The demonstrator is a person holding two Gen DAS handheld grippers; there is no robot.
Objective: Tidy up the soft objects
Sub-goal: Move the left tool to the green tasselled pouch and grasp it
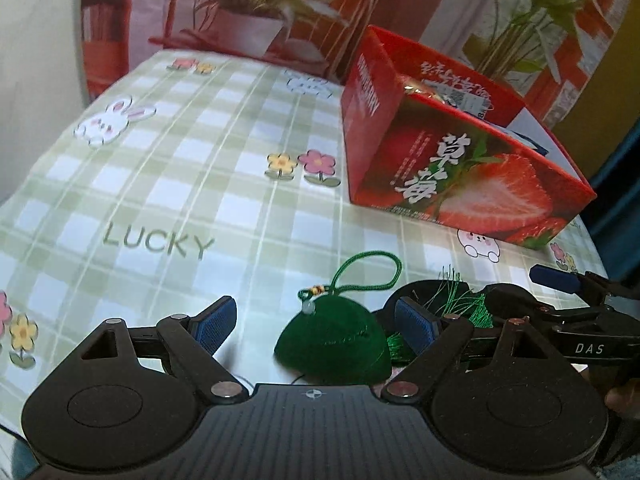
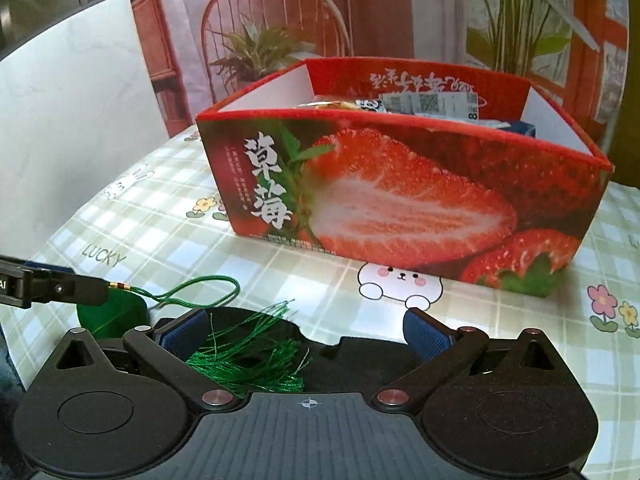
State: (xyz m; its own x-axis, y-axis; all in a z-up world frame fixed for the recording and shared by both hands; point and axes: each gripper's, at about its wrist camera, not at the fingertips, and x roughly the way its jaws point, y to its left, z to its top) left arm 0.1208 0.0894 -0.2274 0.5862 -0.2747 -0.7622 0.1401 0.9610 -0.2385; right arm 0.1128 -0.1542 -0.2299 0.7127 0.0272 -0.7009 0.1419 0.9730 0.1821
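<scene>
A green pouch with a looped cord and a green tassel is laid on the checked tablecloth, in front of a red strawberry box. The pouch is framed between the spread fingers of the left gripper; the blue pads are held apart on either side of it, and neither is seen pressing on the fabric. The right-hand pad is just beside the pouch, near the tassel threads.

The right gripper is likewise spread wide. Its fingers are set over a flat black piece lying on the cloth, across which the tassel strands are fanned. Nothing is pinched between its pads. In the right wrist view, one finger of the left gripper is seen at the left edge, just above the pouch and beside the gold-banded knot of the cord.

The box is open at the top, and a few packets with printed labels are seen inside it. Behind the table, a backdrop printed with a chair and potted plants is hung.
</scene>
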